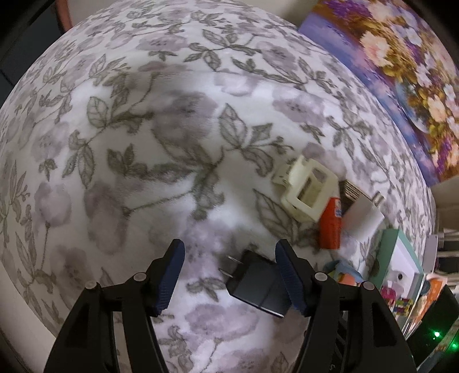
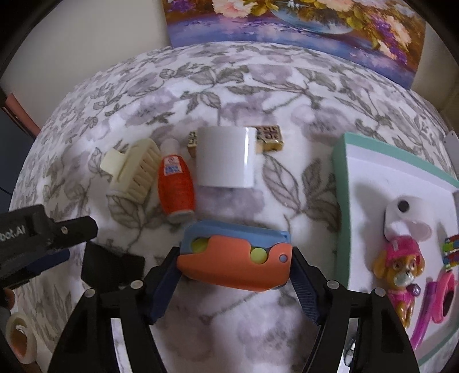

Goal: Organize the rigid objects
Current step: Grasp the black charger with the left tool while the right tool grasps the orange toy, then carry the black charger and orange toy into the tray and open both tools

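While the left gripper hangs open, the black plug touching its right finger, the right gripper clamps the orange toy endwise, long axis crosswise, tray just rightward.

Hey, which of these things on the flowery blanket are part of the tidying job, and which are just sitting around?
Part of the job:
black charger, between the left gripper fingers
orange and blue toy, between the right gripper fingers
cream hair clip
orange bottle
white mug
teal-rimmed tray

Just lying about:
flower painting
tape roll
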Demonstrator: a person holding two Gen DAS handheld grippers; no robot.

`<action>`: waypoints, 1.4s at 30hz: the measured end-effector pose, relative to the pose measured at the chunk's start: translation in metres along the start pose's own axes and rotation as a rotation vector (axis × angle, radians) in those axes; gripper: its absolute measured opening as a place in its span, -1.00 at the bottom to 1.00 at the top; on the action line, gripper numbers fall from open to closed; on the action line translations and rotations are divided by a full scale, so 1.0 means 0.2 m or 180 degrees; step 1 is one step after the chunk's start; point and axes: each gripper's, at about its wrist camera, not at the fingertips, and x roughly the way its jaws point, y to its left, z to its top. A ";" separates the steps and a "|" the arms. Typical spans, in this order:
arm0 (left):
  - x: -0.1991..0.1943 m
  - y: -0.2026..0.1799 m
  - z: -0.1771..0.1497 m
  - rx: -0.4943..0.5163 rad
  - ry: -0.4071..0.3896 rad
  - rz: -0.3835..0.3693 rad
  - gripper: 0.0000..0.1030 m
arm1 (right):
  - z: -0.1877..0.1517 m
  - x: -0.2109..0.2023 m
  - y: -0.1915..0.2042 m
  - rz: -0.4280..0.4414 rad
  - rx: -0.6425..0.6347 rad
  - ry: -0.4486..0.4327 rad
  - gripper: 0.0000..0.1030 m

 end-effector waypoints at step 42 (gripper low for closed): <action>0.18 -0.44 -0.17 0.0723 0.0006 0.0383 0.25 | -0.17 -0.07 -0.03 -0.0007 -0.0130 0.0146 0.47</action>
